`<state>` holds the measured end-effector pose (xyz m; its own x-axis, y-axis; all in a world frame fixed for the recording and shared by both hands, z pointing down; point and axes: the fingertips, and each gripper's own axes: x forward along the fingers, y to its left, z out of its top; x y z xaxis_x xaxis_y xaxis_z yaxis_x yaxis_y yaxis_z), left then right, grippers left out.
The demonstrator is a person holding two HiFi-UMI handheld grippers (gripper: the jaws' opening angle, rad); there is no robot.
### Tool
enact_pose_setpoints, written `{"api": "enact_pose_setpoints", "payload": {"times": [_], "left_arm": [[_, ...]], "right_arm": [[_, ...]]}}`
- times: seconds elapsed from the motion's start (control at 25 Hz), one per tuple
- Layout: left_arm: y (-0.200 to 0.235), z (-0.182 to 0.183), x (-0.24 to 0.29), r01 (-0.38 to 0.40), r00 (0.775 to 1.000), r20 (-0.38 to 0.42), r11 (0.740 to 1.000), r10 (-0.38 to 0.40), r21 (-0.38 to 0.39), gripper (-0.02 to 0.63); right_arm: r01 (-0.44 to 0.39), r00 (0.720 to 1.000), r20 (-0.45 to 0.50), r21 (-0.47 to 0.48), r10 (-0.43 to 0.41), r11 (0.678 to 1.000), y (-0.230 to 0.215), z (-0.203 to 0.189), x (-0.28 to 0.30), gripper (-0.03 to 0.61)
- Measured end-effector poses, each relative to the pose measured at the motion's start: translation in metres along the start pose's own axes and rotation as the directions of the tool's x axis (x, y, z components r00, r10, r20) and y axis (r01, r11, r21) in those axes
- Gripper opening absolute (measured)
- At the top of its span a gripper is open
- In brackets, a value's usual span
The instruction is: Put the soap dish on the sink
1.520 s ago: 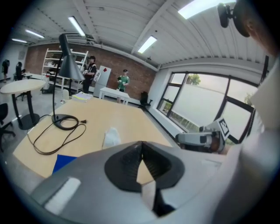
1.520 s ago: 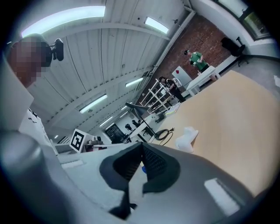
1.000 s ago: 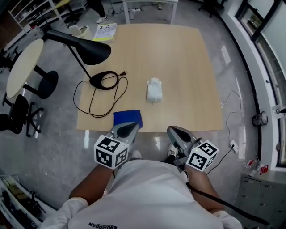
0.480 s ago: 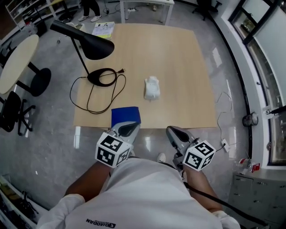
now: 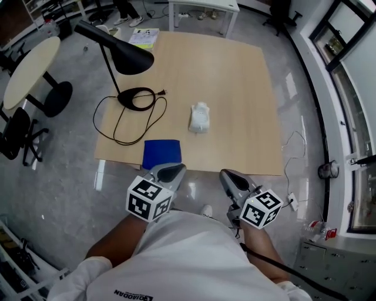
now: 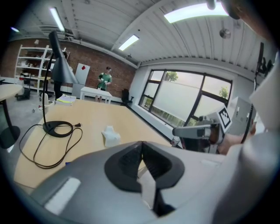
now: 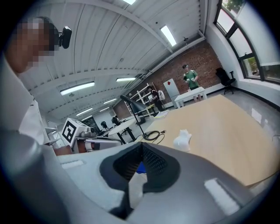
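A small white moulded piece [image 5: 200,118], shaped like a miniature sink, sits near the middle of the wooden table [image 5: 247,88]; it also shows in both gripper views [image 6: 110,136] [image 7: 182,139]. A flat blue rectangular piece [image 5: 161,154] lies at the table's near edge, and a sliver of the blue piece [image 7: 141,168] shows past the right jaws. My left gripper [image 5: 171,171] hangs shut and empty just short of the blue piece, off the table. My right gripper [image 5: 230,178] is shut and empty too, beside it over the floor. Each gripper view shows its own jaws pressed together [image 6: 141,151] [image 7: 141,153].
A black desk lamp [image 5: 120,56] stands at the table's left, its cord [image 5: 126,120] looped across the left side. A booklet [image 5: 144,37] lies at the far left corner. A round table [image 5: 29,70] and chairs stand left; a white table [image 5: 202,9] lies beyond.
The left gripper tip earlier overlapped the blue piece; now the whole piece shows with a gap before the tip. Both grippers stay shut.
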<state>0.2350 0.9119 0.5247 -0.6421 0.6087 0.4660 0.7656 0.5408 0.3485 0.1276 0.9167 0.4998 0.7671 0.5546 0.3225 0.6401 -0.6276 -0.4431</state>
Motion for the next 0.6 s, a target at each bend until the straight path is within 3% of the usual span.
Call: {"api": "enact_pose_setpoints", "payload": {"times": [0.6], "left_arm": [[-0.010, -0.004, -0.005, -0.033, 0.999, -0.013, 0.999, 0.033, 0.024, 0.006]], "right_arm": [[-0.020, 1.000, 0.017, 0.012, 0.020, 1.000, -0.001, -0.002, 0.000, 0.000]]}}
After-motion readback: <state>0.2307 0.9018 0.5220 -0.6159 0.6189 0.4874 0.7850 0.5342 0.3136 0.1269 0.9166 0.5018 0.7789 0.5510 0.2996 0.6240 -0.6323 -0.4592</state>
